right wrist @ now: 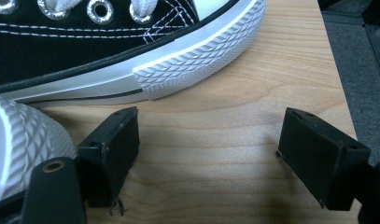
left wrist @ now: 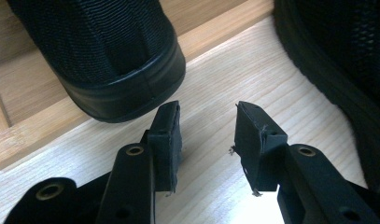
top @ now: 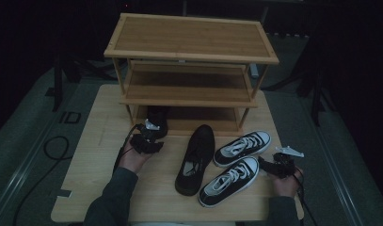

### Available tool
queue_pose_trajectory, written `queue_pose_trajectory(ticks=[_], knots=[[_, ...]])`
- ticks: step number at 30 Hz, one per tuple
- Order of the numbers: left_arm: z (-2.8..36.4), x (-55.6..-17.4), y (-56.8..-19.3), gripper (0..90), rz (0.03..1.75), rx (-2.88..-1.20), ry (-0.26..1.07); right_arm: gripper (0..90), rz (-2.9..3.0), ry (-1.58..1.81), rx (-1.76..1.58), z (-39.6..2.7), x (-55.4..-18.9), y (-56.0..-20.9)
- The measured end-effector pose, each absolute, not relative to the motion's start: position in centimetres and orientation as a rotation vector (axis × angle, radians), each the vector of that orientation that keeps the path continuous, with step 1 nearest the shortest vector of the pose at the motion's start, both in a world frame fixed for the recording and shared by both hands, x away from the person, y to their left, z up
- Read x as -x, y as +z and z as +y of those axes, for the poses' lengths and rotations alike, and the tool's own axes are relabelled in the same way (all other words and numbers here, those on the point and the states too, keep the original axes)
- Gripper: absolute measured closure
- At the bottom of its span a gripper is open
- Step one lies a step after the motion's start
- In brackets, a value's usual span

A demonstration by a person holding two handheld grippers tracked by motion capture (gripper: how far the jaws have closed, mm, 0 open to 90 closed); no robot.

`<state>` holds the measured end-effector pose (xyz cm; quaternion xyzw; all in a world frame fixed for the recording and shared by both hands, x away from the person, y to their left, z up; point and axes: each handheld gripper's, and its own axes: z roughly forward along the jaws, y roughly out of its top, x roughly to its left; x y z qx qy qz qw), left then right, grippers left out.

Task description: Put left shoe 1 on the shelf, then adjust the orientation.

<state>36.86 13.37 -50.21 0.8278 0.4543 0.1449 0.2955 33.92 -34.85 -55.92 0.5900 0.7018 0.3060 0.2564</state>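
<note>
Two grippers: we hold one in each hand, both low over the worktop [top: 109, 188].
Left gripper [top: 150, 136]: released; our jaws stand apart with bare wood between them and nothing gripped.
Left gripper's fingertips [left wrist: 166, 133]: just short of the black shoe's heel, not touching it.
Black shoe [top: 157, 117]: it sits on the bottom shelf of the bamboo shoe rack [top: 189, 47], at the left end, its rubber heel [left wrist: 131, 95] hanging over the shelf's front edge.
Second black shoe [top: 196, 157]: it lies on the worktop to the right of our left gripper, toe near us, heel towards the rack.
Right gripper [top: 274, 165]: released as well; we see its jaws wide apart over plain wood, empty.
Right gripper's neighbours: two black-and-white lace-up sneakers, the nearer sneaker [top: 229, 181] and the farther sneaker [top: 243, 148], side by side just left of it; the ribbed white toe cap [right wrist: 201, 51] lies just ahead of the jaws, untouched.
Rack's upper shelves: bare.
</note>
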Motion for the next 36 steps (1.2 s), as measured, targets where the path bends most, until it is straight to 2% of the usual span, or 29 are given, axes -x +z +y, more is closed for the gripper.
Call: queue_pose_trajectory(ticks=[31,36], knots=[[9.6,-33.6,-45.5,57.0,0.993,-2.172,0.285,20.2,1.907,0.830,-1.599,-34.8,-34.0,-55.9],[8.9,-33.1,-45.1,56.9,0.965,-2.160,0.231,20.2,1.907,0.830,-1.599,-34.8,-34.0,-55.9]])
